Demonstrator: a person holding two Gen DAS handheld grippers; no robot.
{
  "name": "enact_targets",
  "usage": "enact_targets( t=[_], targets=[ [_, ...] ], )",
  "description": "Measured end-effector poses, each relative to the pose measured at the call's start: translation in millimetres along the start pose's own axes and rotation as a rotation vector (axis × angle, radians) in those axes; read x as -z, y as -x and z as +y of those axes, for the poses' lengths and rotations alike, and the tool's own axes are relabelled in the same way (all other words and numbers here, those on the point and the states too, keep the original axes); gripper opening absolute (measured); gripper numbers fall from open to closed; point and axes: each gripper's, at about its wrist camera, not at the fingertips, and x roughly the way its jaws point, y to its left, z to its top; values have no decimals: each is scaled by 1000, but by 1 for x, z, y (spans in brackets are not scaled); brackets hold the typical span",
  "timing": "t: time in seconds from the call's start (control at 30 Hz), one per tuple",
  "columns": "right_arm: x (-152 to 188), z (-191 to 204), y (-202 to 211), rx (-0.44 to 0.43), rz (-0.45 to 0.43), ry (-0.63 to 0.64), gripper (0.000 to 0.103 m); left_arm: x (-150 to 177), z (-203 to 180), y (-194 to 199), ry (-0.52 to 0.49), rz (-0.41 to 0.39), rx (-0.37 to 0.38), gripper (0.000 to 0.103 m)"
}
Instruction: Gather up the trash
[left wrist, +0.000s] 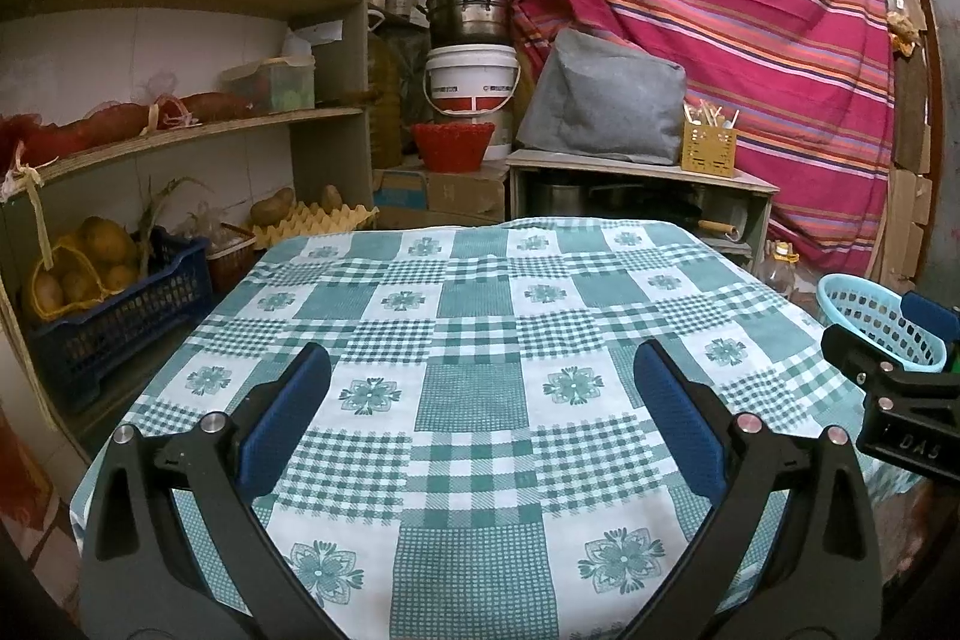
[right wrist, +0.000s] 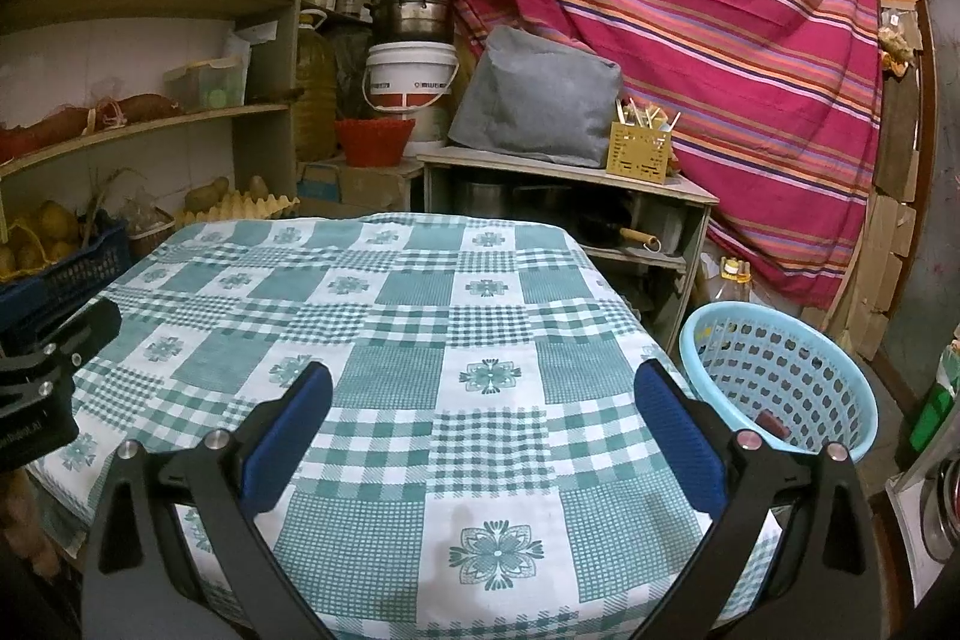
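A table with a green and white checked cloth (left wrist: 474,334) fills both views; it also shows in the right wrist view (right wrist: 420,340). I see no trash on the cloth. My left gripper (left wrist: 480,370) is open and empty above the near part of the table. My right gripper (right wrist: 483,376) is open and empty above the table's near right part. A light blue perforated basket (right wrist: 780,376) stands beside the table's right edge, with a small dark red item (right wrist: 771,423) inside. The basket also shows in the left wrist view (left wrist: 876,322), behind the right gripper's body (left wrist: 900,400).
Wooden shelves (left wrist: 180,130) with baskets, potatoes and egg trays stand at the left. A low cabinet (right wrist: 570,172) with a grey bag and a yellow utensil holder stands behind the table. A striped red cloth (right wrist: 690,10) hangs at the back. The left gripper's body (right wrist: 42,376) shows at the left edge.
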Motion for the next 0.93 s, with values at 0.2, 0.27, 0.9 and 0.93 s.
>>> enact_targets(
  t=[0.2,0.27,0.9,0.93],
  targets=[
    [0,0,1,1,0,-1,98,-1,-1,0,-4,-4,-1,98],
    [-1,0,1,1,-1,0,98,0,-1,0,-5,-2,-1,98],
    [-1,-2,0,1,3,-3,98,-1,-7,-2,-17,-2,34,98],
    [-1,-2,0,1,3,-3,98,0,-7,-2,-18,0,35,98]
  ],
)
